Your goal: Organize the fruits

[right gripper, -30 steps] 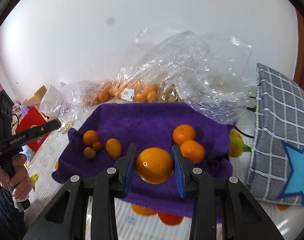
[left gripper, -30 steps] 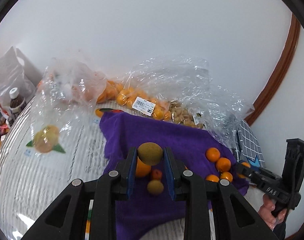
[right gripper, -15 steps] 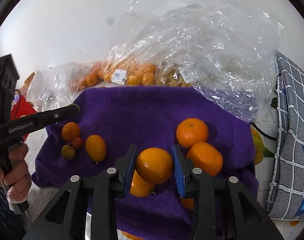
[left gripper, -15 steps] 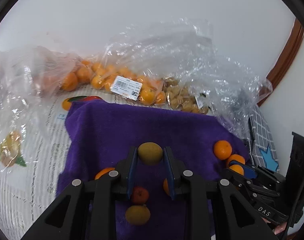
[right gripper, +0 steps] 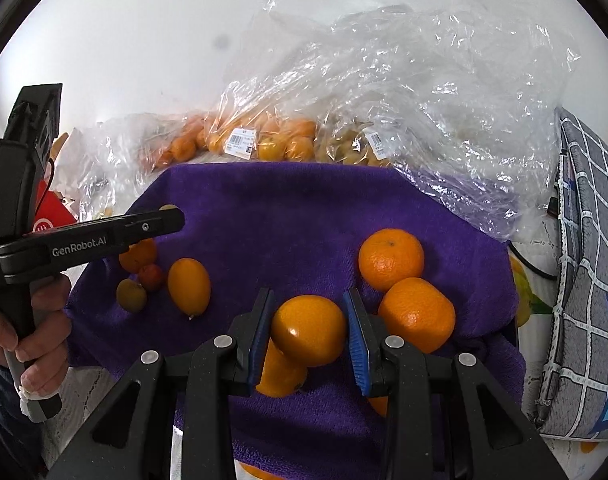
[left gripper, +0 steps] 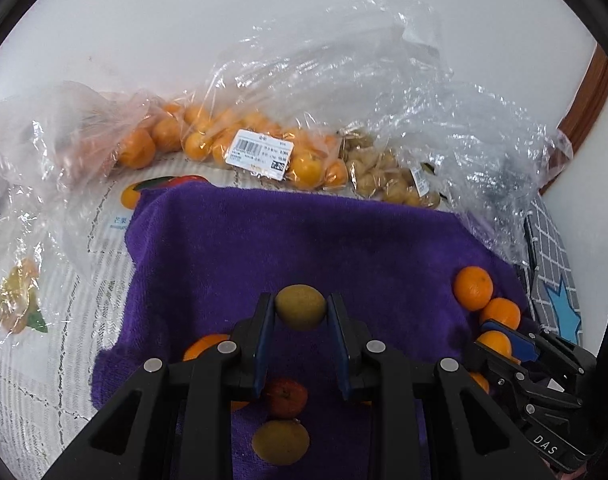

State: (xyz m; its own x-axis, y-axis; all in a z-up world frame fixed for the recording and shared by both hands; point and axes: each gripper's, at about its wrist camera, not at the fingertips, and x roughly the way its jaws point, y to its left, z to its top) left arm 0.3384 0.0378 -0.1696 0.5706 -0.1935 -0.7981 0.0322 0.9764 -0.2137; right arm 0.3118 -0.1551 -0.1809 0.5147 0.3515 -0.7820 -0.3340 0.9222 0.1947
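A purple towel (left gripper: 324, 248) (right gripper: 295, 216) lies on the table. My left gripper (left gripper: 300, 316) is shut on a small olive-green fruit (left gripper: 300, 307) above the towel's near left part. Below it lie a small red fruit (left gripper: 285, 398), another olive fruit (left gripper: 280, 442) and an orange (left gripper: 201, 348). My right gripper (right gripper: 308, 330) is shut on an orange (right gripper: 308, 330) low over the towel's near right part, next to two oranges (right gripper: 391, 259) (right gripper: 416, 314). Another orange (right gripper: 277, 372) lies under it. A yellow oval fruit (right gripper: 188, 286) lies left.
Clear plastic bags of oranges (left gripper: 239, 148) and small tan fruits (left gripper: 380, 176) lie behind the towel against the white wall. A grey checked cushion (right gripper: 584, 280) lies to the right. The table has a fruit-print cover (left gripper: 43, 280). A red box (right gripper: 47, 220) stands left.
Both grippers have moved forward and lower over the towel, each still holding its fruit. The right gripper's orange now sits beside the oranges on the right.
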